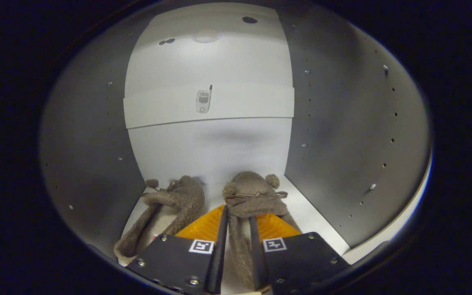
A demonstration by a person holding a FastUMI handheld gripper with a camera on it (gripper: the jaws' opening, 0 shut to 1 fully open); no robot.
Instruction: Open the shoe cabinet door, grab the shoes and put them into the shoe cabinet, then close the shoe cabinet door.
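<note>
I am looking into the open shoe cabinet (pixel 334 135), which has grey side walls and a white back. Two brown fuzzy slippers lie on its white floor (pixel 305 209). The left slipper (pixel 178 200) rests beside the left wall, toe toward the back, apart from my fingers. The right slipper (pixel 254 192) has small pom-poms and a bow on its toe. Its side edge runs back between my fingers. My gripper (pixel 238 215) is shut on that edge, both fingers pressing the fabric. The slipper's heel is hidden under the gripper.
A white shelf (pixel 207 108) spans the cabinet at mid height above the slippers, with a small fitting on its front. Rows of peg holes dot both grey side walls. The right wall's white front edge (pixel 400 229) curves near my right finger.
</note>
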